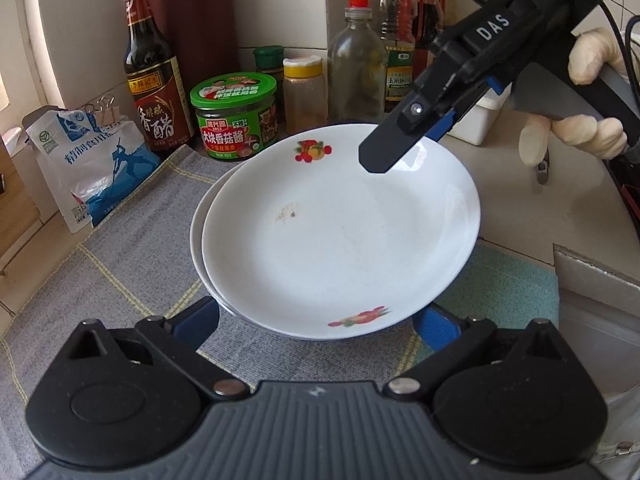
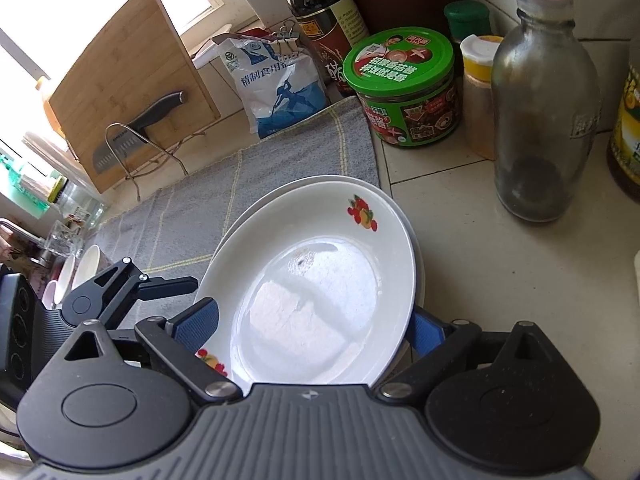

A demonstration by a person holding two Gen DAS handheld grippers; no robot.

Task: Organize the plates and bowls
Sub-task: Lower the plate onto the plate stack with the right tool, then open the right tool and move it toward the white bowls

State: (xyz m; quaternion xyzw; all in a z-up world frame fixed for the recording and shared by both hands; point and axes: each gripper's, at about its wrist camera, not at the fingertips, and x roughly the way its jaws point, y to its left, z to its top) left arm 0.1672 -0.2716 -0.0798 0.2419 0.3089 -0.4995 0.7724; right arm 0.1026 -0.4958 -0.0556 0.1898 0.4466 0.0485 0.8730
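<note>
Plates (image 1: 340,236); knife (image 2: 140,130) only in right view

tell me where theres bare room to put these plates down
Free: the grey mat left of the plates, up to the cutting board; bare counter between the plates and the glass bottle. Crowded: the back row, salt bag to mushroom jar.

plate (image 1: 340,240) stacked on another plate (image 1: 198,236), on cloth (image 1: 120,264), jars (image 1: 234,116) and bottles (image 1: 356,64) behind
</note>
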